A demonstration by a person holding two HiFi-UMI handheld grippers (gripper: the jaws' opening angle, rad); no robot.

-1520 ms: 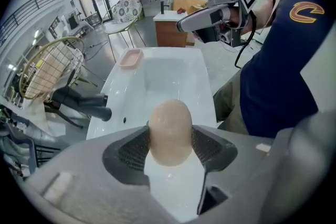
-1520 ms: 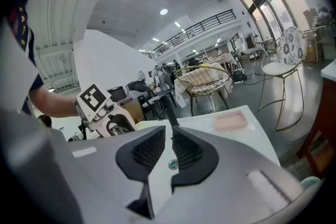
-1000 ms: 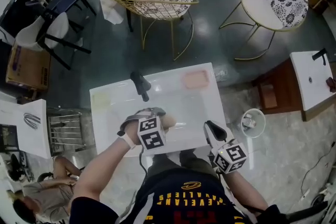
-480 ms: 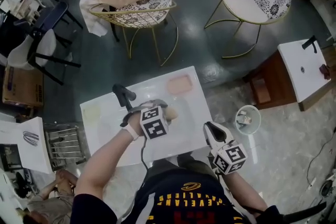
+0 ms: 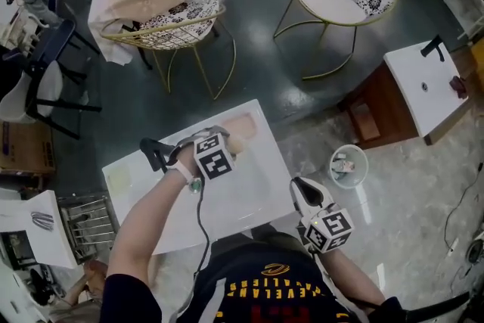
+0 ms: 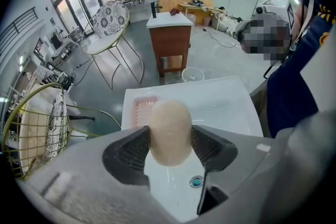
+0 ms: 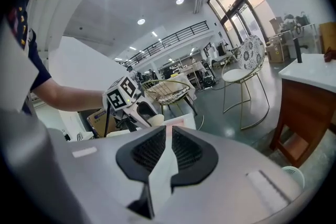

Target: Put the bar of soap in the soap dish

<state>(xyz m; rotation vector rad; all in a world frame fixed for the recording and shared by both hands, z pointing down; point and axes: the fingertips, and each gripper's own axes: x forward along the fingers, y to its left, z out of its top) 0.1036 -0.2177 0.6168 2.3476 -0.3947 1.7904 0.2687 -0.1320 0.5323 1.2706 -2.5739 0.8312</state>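
left hand-held gripper [image 6: 170, 140] is pointing steeply down and is clamping a cream-coloured, egg-shaped bar of soap [image 6: 169, 128] between its two black ribbed pads [image 6: 130, 150], one pad pressing on each side. the soap is hanging in the air over the white rectangular worktop [image 5: 253, 189], above its sunken basin and just on the near side of the pink ribbed plastic soap dish [image 5: 246, 124], which is lying at the worktop's far right corner. a round drain [image 6: 196, 181] is showing in the basin floor below the soap. a black tap [image 5: 153, 153] is standing at the worktop's far edge, left of this gripper. right hand-held gripper [image 7: 168, 136] is hovering just off the worktop's near right corner, its jaws standing narrowly apart with nothing between them.
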